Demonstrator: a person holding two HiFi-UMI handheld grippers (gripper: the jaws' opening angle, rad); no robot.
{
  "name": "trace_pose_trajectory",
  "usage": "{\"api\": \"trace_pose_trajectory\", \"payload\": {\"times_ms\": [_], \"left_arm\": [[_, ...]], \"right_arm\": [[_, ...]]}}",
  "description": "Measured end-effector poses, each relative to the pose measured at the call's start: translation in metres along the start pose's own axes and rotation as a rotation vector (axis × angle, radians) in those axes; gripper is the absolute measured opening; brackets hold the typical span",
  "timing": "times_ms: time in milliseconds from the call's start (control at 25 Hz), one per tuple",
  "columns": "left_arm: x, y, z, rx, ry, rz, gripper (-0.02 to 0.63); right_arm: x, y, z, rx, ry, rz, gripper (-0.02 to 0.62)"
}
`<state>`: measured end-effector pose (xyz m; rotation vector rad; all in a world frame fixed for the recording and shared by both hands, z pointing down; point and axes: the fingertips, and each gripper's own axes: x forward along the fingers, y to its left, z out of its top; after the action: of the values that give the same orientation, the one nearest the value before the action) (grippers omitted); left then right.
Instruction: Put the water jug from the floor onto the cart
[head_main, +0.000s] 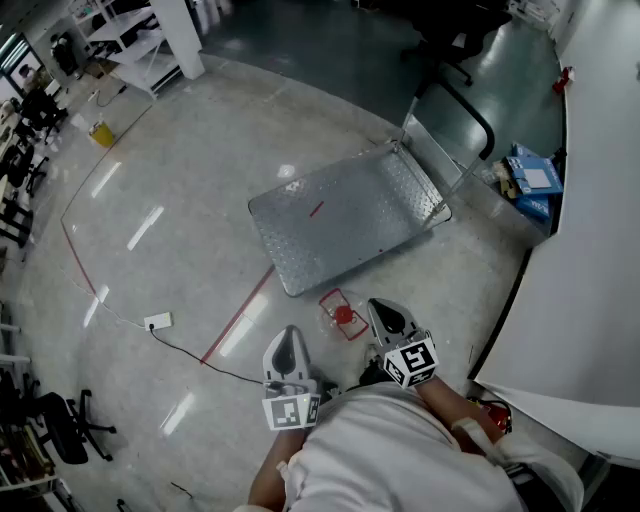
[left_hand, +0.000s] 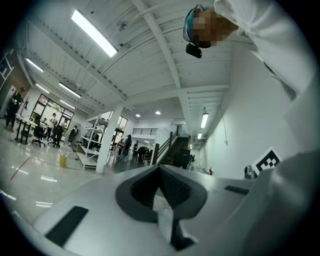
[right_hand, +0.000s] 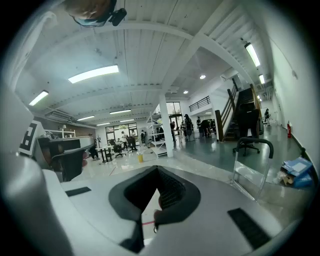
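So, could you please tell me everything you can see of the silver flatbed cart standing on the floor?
The cart is a low silver platform trolley. Its rectangular deck looks like raised-pattern metal sheet and lies level, set at an angle across the glossy grey floor. A short red mark shows near the deck's middle; otherwise the deck carries nothing. At the far end a metal tube handle with a black top bar stands upright. The wheels are hidden beneath the deck.

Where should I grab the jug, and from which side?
Likely the red handle framing the cap atop the jug: it looks like its only thin part for the jaws. Come down from the near side, where the right gripper hangs; its jaws are together, so open them first.
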<state>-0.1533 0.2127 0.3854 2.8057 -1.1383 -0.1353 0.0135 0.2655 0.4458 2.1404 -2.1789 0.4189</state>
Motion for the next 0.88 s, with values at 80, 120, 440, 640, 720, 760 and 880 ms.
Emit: {"api": "trace_pose_trajectory", "payload": {"times_ms": [80, 120, 440, 640, 720, 760, 880], "left_arm": [[0.001, 0.001, -0.001, 0.001, 0.003, 0.003, 0.003], [0.002, 0.001, -0.002, 0.002, 0.004, 0.005, 0.003], [0.010, 0.006, -0.004, 0.004, 0.011, 0.010, 0.003], [0.012, 0.006, -0.008, -0.003, 0.024, 0.016, 0.003], [0.013, 0.009, -0.008, -0.006, 0.023, 0.020, 0.003], [0.014, 0.010, -0.009, -0.009, 0.024, 0.023, 0.003], [0.018, 0.013, -0.014, -0.019, 0.029, 0.033, 0.003]], "right_arm": [[0.004, -0.003, -0.003, -0.007, 0.005, 0.001, 0.012], [0.006, -0.004, -0.004, -0.010, 0.009, 0.001, 0.011], [0.026, -0.014, -0.007, -0.015, 0.027, 0.004, 0.012], [0.042, -0.018, -0.035, -0.038, 0.106, 0.008, 0.012], [0.056, -0.023, -0.057, -0.045, 0.169, 0.004, 0.012], [0.065, -0.026, -0.072, -0.053, 0.219, 0.003, 0.012], [0.095, -0.036, -0.135, -0.070, 0.422, 0.014, 0.014]]}}
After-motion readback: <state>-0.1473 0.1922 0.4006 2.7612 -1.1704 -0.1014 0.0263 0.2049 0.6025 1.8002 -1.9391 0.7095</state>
